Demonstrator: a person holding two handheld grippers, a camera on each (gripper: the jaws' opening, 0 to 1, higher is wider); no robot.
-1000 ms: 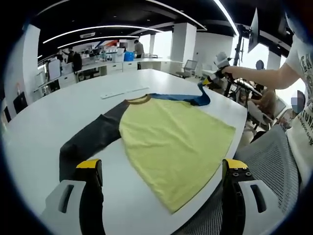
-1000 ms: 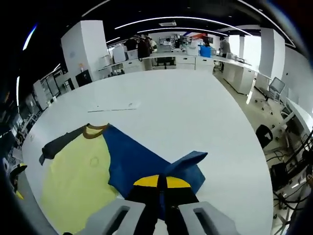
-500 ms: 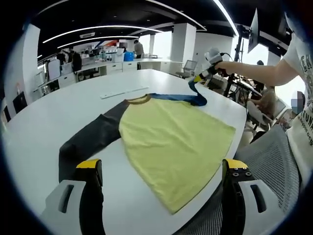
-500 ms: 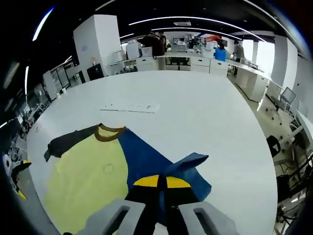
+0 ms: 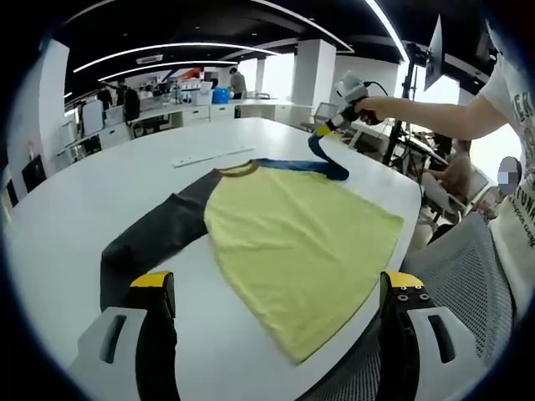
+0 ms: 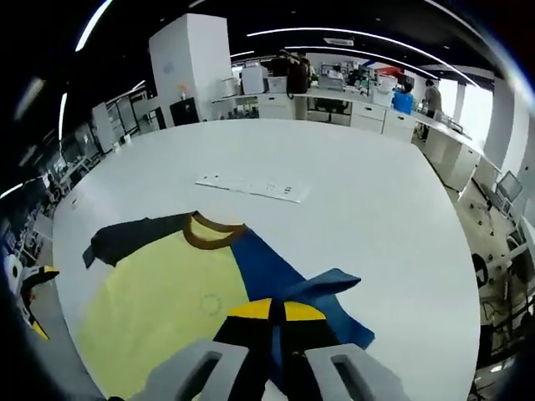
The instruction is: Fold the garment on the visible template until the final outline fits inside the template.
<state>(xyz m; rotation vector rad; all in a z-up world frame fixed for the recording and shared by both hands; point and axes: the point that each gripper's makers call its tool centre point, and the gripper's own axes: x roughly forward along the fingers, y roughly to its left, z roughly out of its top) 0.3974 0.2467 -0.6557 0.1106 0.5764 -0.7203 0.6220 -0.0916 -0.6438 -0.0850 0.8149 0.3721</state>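
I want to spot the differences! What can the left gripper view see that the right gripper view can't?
The left gripper view shows the person's arm holding the right tool up, a mesh chair, and its own left tool open, holding nothing.

The right gripper view shows the right tool up close, shut on the blue sleeve.

Both show the yellow shirt, its dark sleeve, the white strip and the white table.
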